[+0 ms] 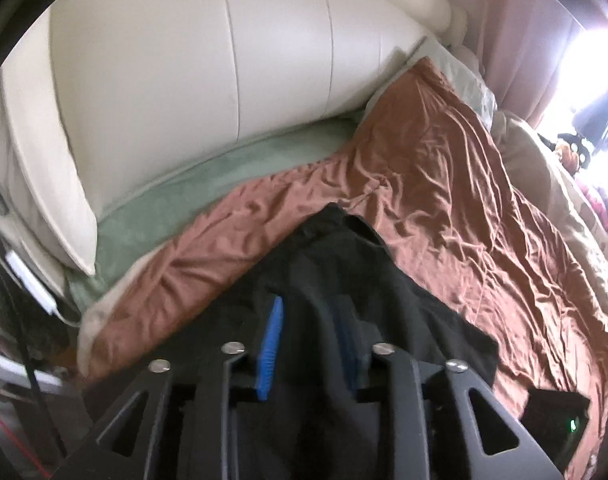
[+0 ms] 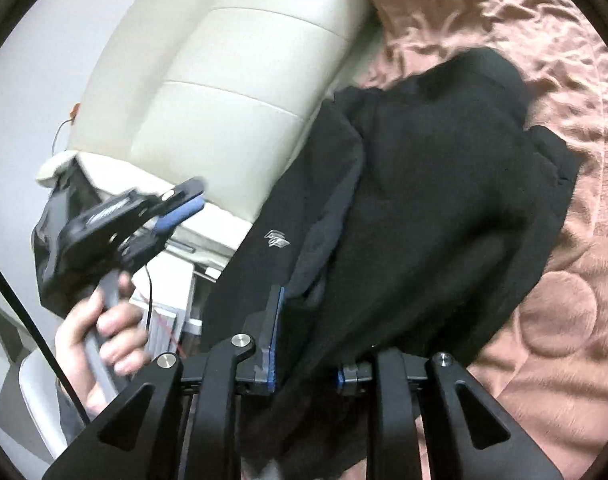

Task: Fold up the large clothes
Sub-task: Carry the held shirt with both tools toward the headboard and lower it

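Folding this big black garment (image 1: 343, 272) on the bed, and here's how it's looking going left to right.

From my left wrist cam: the cream padded headboard (image 1: 184, 80) is filling the top left, a green sheet (image 1: 224, 172) is peeking out along the head edge of the bed, and the wrinkly brown bedspread (image 1: 443, 184) is running off toward the right edge. My left gripper (image 1: 307, 302) is pointing down at the garment with its blue pads (image 1: 270, 344) standing partway apart. I'm seeing black cloth in the gap, but it's looking loose, not pinched. Over by the bed's near right corner a small dark gadget with a green light (image 1: 555, 412) is sitting on the bedspread.

From my right wrist cam: my left hand (image 2: 100, 332) is wrapping the handle at the far left, and that gripper (image 2: 184, 200) is hanging out past the bed's edge in front of the headboard, clear of the cloth as far as the blur is letting me tell. The garment is lying in a heap across the middle of the bedspread, a little pale logo (image 2: 278, 240) showing on its left side. My right gripper (image 2: 315, 320) is sitting narrow, pinching a bunched fold of the garment; the right-hand pad is buried under cloth.
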{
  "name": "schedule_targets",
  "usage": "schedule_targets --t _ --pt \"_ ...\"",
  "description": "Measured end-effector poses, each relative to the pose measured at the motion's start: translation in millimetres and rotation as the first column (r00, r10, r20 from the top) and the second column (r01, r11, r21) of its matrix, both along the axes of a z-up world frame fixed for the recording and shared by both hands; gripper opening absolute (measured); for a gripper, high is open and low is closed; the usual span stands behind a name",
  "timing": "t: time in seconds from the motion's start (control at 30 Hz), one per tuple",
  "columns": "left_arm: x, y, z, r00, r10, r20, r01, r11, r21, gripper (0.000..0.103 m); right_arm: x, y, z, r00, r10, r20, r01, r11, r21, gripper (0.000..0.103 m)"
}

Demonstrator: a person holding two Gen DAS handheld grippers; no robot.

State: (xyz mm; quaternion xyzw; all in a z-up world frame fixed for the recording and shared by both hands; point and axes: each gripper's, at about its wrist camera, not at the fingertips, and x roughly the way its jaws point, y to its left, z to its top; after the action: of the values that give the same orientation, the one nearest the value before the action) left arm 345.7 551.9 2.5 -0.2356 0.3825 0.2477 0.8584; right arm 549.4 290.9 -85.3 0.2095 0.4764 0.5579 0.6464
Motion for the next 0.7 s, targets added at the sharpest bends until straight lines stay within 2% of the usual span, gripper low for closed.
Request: schedule_targets --t 0.1,0.27,0.47,0.57,0.63,0.67,0.7 --pt "-15 -15 -8 1.0 0.002 -0.01 -0.002 0.999 0.039 0.037 10 1 4 1.0 0.004 -0.021 -0.005 1.0 -0.031 0.02" --pt "-42 -35 -33 1.0 0.006 -0.002 -0.006 1.0 0.006 0.037 26 0 7 1.0 0.007 -0.017 -0.008 0.998 -0.06 0.02" --pt "-81 -64 -57 1.0 0.01 -0.001 -0.01 1.0 0.003 0.037 44 13 32 0.999 -0.021 0.037 0.025 0.994 -0.109 0.02" --pt "-89 -81 -68 1.0 -0.01 -0.001 0.01 1.0 -0.003 0.038 47 16 20 1.0 -0.023 0.01 0.024 0.989 -0.147 0.031" --pt "-90 -92 -73 1.0 -0.017 -0.015 0.017 1.0 0.025 0.041 46 9 12 0.999 -0.038 -0.015 0.035 0.987 -0.156 0.048" --pt "-91 -96 -75 1.0 -0.02 -0.022 0.021 0.999 0.041 0.042 44 2 11 0.998 -0.056 -0.013 0.053 0.985 -0.162 0.065" --pt "-94 -100 -77 1.0 -0.019 -0.018 0.02 0.999 0.047 0.043 43 -7 12 0.996 -0.084 0.002 0.083 0.983 -0.165 0.07"
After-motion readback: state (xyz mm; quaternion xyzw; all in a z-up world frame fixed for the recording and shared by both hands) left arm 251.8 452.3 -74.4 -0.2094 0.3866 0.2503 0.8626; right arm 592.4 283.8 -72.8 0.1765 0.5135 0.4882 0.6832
